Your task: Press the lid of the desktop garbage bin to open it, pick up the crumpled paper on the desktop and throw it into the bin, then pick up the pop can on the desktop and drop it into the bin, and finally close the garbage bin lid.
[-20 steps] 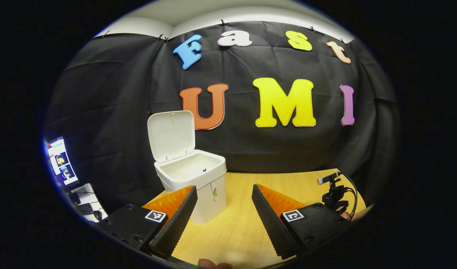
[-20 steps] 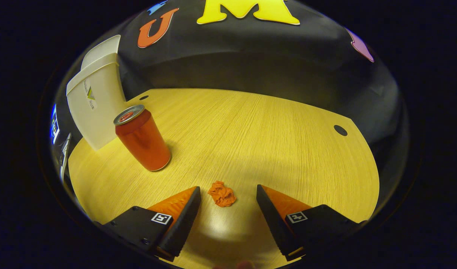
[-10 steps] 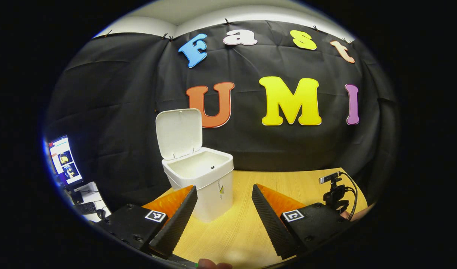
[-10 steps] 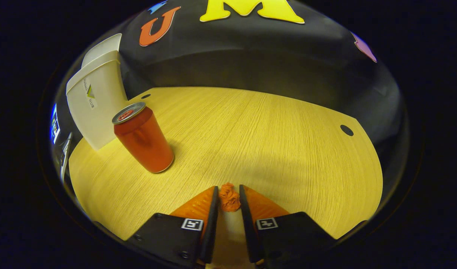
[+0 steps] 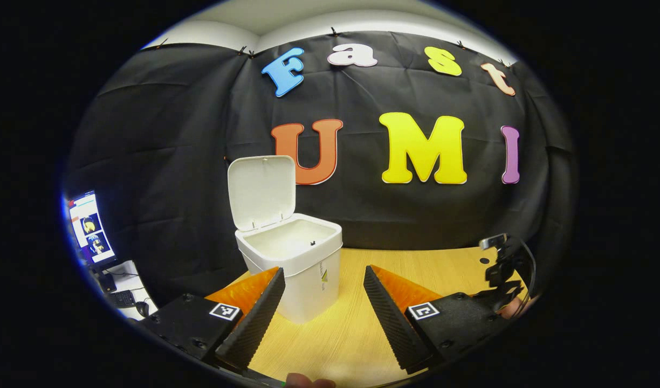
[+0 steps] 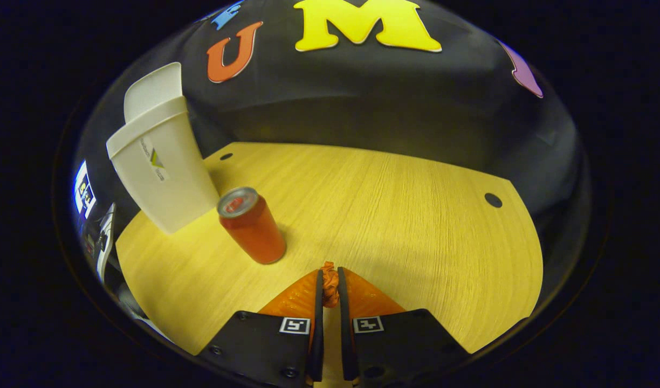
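Note:
The white bin stands on the wooden table with its lid swung up and open. My left gripper hangs open in front of it, nothing between its fingers. In the right gripper view the crumpled orange paper is pinched between both fingers of my right gripper, lifted off the table. The red pop can stands upright to the left of it, beside the bin.
The other gripper with its camera and cables shows at the right in the left gripper view. A monitor sits off the table's left edge. The wooden table has round holes near its corners.
My right gripper shut on the crumpled paper and has risen from the table with it, so the can and bin look smaller. The left gripper stayed open, drifting slightly.

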The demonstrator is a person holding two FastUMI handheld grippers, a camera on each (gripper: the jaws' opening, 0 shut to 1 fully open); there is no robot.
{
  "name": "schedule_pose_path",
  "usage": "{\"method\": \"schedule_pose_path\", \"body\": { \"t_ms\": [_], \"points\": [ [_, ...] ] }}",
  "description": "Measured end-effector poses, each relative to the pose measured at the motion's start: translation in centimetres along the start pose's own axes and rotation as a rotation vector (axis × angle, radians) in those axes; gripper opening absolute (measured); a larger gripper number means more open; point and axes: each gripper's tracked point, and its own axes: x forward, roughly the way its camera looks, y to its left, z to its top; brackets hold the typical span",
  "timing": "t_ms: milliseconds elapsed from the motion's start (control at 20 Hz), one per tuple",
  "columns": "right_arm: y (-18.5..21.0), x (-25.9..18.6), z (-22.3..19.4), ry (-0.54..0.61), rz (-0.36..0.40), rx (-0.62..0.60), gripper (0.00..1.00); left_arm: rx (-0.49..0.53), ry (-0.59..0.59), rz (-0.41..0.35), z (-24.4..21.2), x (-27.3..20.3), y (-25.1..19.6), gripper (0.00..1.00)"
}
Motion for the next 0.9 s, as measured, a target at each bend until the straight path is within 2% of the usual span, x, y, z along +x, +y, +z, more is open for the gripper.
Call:
{"method": "schedule_pose_path", "body": {
  "t_ms": [250, 450, 600, 650, 900],
  "points": [
    [5.9, -6.5, 9.6, -0.164, 0.067, -0.043, 0.14, -0.035, 0.0, -0.01, -1.2, 1.3, 2.0, 0.97],
    [12.4, -9.4, 16.4, -0.273, 0.149, -0.104, 0.14, -0.045, -0.001, -0.001, -2.0, 1.9, 4.6, 0.97],
    [18.3, -9.9, 20.7, -0.328, 0.222, -0.148, 0.14, -0.043, -0.012, 0.022, -2.1, 1.7, 7.1, 0.97],
    [20.5, -9.9, 21.9, -0.342, 0.25, -0.155, 0.14, -0.046, -0.016, 0.032, -2.0, 1.6, 8.0, 1.0],
    [30.1, -7.3, 25.1, -0.366, 0.34, -0.217, 0.14, -0.061, -0.042, 0.084, -0.9, 0.8, 12.1, 0.97]
  ]
}}
